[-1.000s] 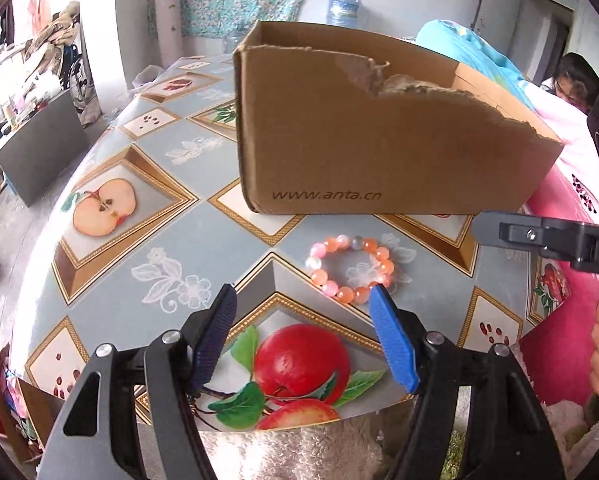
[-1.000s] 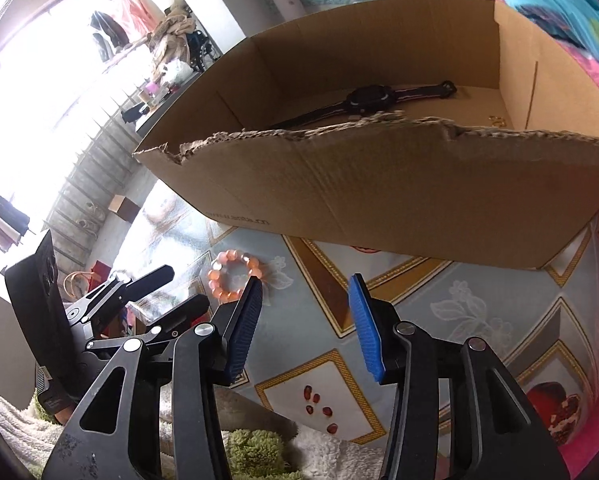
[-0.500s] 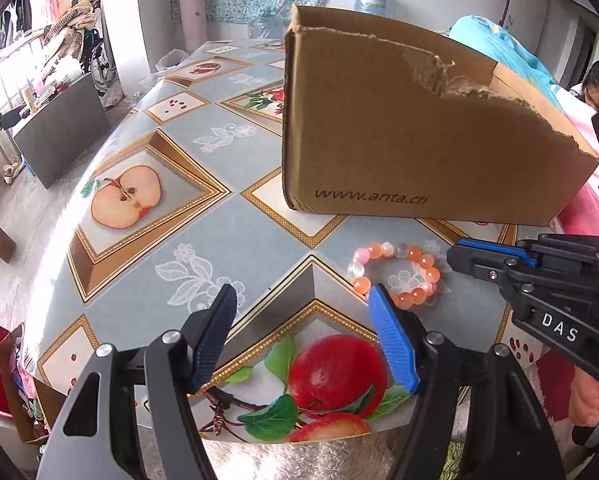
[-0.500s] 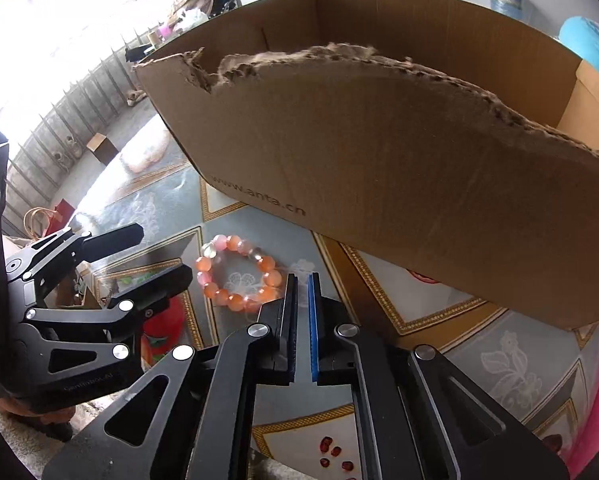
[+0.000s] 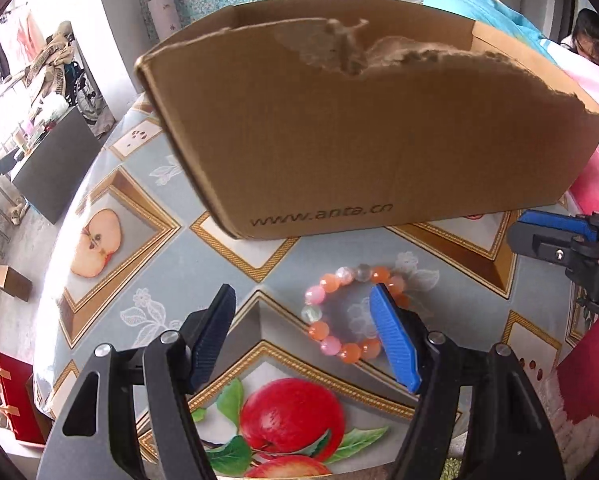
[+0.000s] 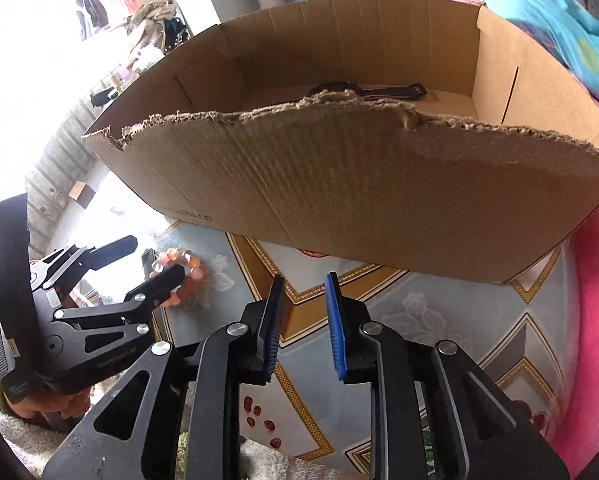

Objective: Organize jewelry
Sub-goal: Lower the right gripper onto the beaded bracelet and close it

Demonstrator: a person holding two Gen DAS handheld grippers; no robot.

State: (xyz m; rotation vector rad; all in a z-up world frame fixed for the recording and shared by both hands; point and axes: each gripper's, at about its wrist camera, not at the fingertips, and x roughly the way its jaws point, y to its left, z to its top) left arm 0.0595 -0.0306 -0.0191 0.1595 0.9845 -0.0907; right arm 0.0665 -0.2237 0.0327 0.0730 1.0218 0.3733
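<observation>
Your left gripper [image 5: 303, 336] hangs with its jaws spread wide and nothing clamped between them. Its blue-padded finger [image 5: 393, 340] overlaps the right side of the bead bracelet [image 5: 341, 312] in the left wrist view, while the dark finger stands well off to the left of the ring; whether the blue pad touches the beads you cannot tell from here. The bracelet, a loop of orange, pink and clear beads, lies flat on the fruit-patterned tablecloth [image 5: 187, 256], just above the printed red apple and just in front of the cardboard box [image 5: 371, 152].

Your right gripper [image 6: 301, 320] is to the right of the left one, over the cloth. Its jaws are opening, with only a narrow gap and nothing between them. From its view the bracelet [image 6: 179, 270] sits off to the left, partly hidden behind the left gripper's fingers.

Farther back, the box stands on the table with a ragged, torn front edge and a web address printed low on its near wall. Inside it, on the floor by the far wall, lies a dark watch [image 6: 367, 90], mostly hidden by the torn rim.
</observation>
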